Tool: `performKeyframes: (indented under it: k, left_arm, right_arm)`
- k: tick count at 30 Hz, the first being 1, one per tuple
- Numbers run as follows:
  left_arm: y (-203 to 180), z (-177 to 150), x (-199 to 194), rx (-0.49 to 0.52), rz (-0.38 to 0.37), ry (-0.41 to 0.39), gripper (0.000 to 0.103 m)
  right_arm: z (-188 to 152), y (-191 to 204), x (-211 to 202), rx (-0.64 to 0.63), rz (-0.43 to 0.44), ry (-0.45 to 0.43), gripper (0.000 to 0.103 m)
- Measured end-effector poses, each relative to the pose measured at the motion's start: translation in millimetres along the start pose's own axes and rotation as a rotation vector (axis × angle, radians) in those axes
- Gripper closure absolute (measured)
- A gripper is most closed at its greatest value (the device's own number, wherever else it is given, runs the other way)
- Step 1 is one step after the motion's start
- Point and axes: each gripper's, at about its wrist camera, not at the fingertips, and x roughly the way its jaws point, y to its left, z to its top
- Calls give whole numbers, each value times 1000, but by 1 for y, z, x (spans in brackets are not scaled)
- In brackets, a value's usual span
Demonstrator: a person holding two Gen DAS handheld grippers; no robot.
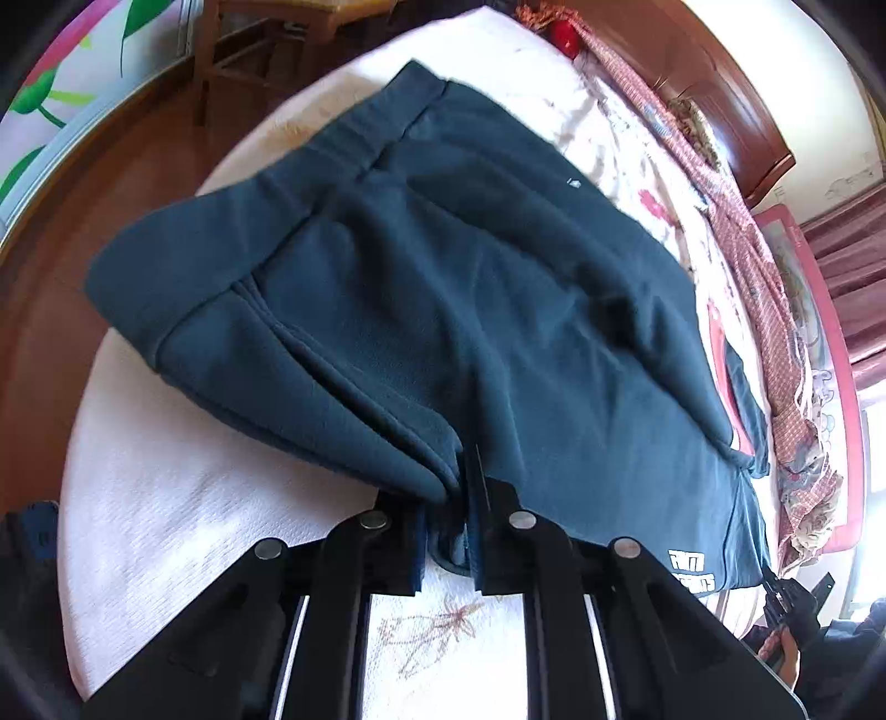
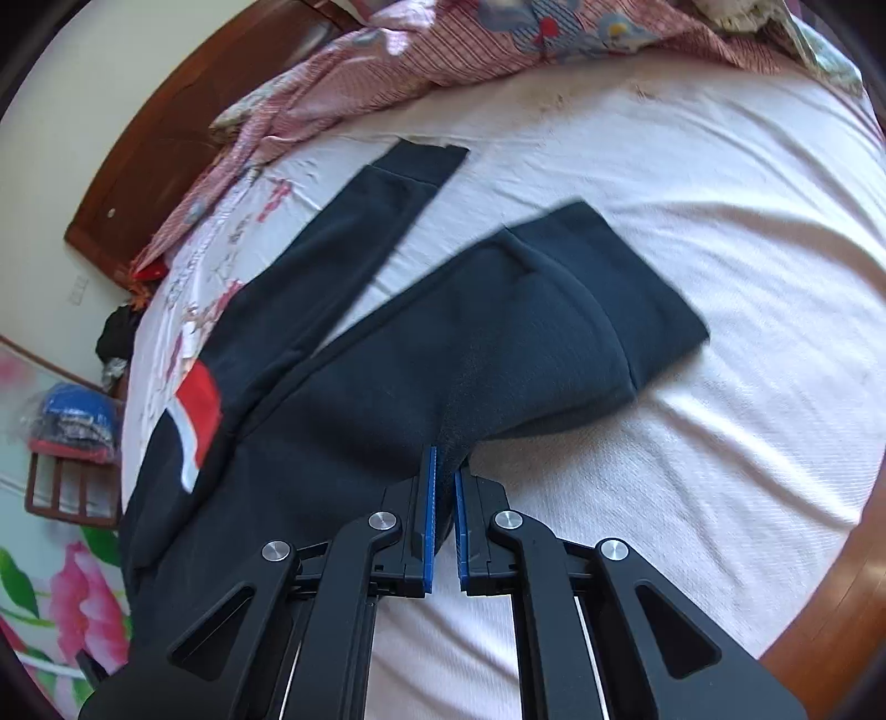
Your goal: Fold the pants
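**Dark pants pinched at both ends on the bed**

A bed covered in a white textured sheet (image 2: 692,183) fills the room, with a dark wooden headboard (image 2: 166,149) and a rumpled pink striped floral quilt (image 2: 421,50) pushed toward it. Brown wooden floor (image 1: 111,183) shows beyond the mattress edge, and a wooden chair (image 1: 266,33) stands there.

The dark navy fleece pants (image 1: 443,288) lie spread on the sheet. In my right wrist view one leg stretches flat toward the quilt, while the other is doubled back on itself, its cuff end lying on top. A red and white patch (image 2: 199,410) shows on the fabric to the left.

My left hand-held gripper (image 1: 451,526) is clamped on a bunched, layered edge of the pants, fabric squeezed between its fingers. My right hand-held gripper (image 2: 446,509) is nearly closed, its blue pads (image 2: 431,498) pinching a fold of the same pants just above the sheet. A white printed logo (image 1: 692,570) sits near the hem at the lower right of my left view.
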Motion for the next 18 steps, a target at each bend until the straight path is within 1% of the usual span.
performKeyframes:
  k: [4, 11, 13, 16, 18]
  left_arm:
    - [-3, -2, -22, 14, 3, -47, 94]
    - [4, -10, -67, 3, -22, -114, 94]
    - [7, -16, -78, -4, -26, -126, 94]
    - [13, -33, -98, 7, -4, -151, 93]
    - [21, -48, -113, -13, -9, -158, 93]
  right_arm:
    - [-5, 6, -25, -37, 14, -16, 98]
    - [-24, 0, -59, -71, -10, -31, 98]
    - [-32, -4, -70, -71, -10, -30, 98]
    - [-47, -9, -87, -94, -19, -19, 98]
    - [-57, -13, -95, -118, -34, -16, 98]
